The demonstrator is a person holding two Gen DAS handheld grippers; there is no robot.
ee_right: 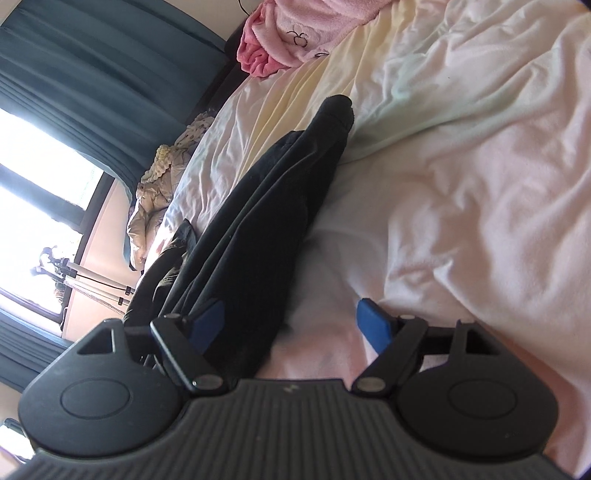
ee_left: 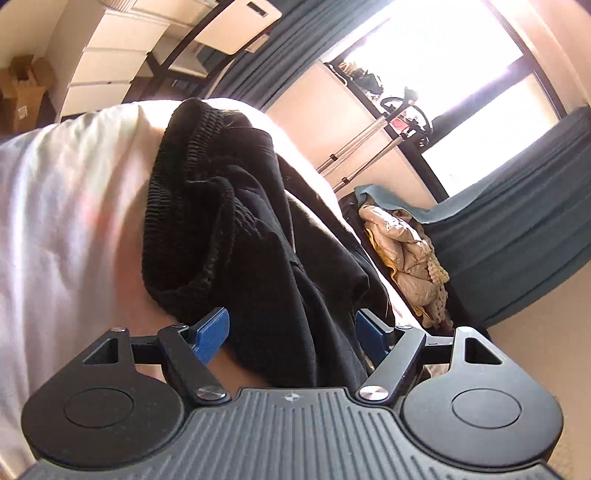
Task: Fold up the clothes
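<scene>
Left claw (ee_left: 290, 332) jaws wide, black trousers (ee_left: 258, 229) between but ungripped, right claw (ee_right: 291, 321) wide, empty, trouser leg (ee_right: 273, 221) stretched along rumpled white bed (ee_right: 461, 192), pink robe (ee_right: 295, 33) at far corner, teal curtains (ee_right: 92, 74), bright windows, floor heap beside bed unclear.

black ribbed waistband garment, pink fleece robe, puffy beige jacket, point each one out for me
black ribbed waistband garment (ee_left: 192, 206): left wrist view, on the ribbed elastic band.
pink fleece robe (ee_right: 295, 26): right wrist view, on the fabric near its embroidered motif.
puffy beige jacket (ee_left: 402, 243): left wrist view, on the quilted front.
</scene>
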